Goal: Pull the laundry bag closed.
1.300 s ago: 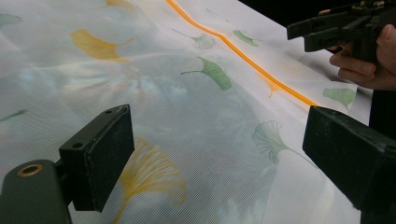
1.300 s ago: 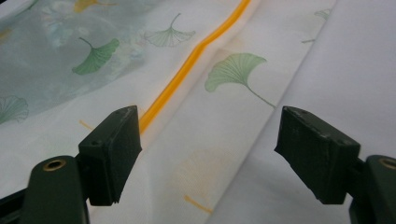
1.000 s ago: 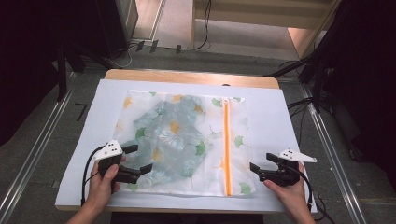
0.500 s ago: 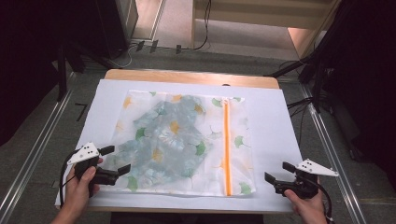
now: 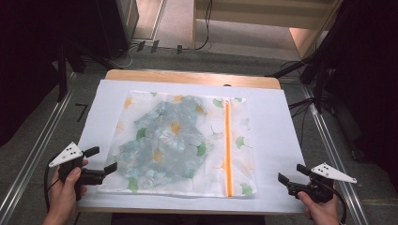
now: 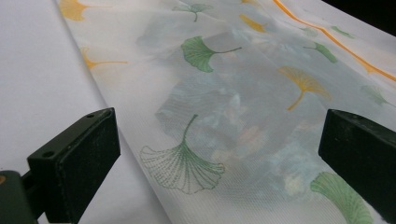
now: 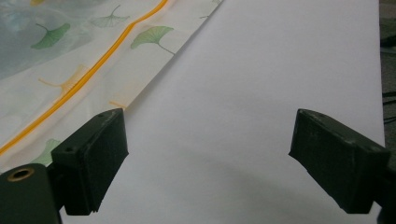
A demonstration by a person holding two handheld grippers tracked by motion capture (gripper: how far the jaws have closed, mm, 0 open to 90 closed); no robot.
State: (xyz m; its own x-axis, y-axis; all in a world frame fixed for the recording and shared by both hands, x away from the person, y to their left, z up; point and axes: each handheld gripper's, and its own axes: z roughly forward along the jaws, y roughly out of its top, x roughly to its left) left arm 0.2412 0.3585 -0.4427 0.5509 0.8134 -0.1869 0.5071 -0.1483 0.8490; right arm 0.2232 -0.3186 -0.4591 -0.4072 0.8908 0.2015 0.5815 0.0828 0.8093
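Observation:
A white mesh bag (image 5: 183, 140) printed with green and orange ginkgo leaves lies flat on the white table cover (image 5: 274, 140). An orange zipper (image 5: 228, 145) runs along its right side, and a bluish folded cloth (image 5: 162, 136) shows through the mesh. My left gripper (image 5: 102, 160) is open at the bag's near left corner, its jaws wide apart over the mesh (image 6: 224, 93). My right gripper (image 5: 290, 174) is open at the near right, off the bag, above bare cover (image 7: 261, 93). The bag's edge and zipper (image 7: 93, 70) lie to its left.
The wooden table edge (image 5: 187, 77) shows at the far side. Metal rails run along the floor on the left (image 5: 33, 154) and right (image 5: 328, 145). Cables (image 5: 202, 28) lie on the floor behind the table. Dark equipment stands on both sides.
Both grippers have pulled back toward the near edge and outward, away from the bag. Both stay open. The bag has not moved.

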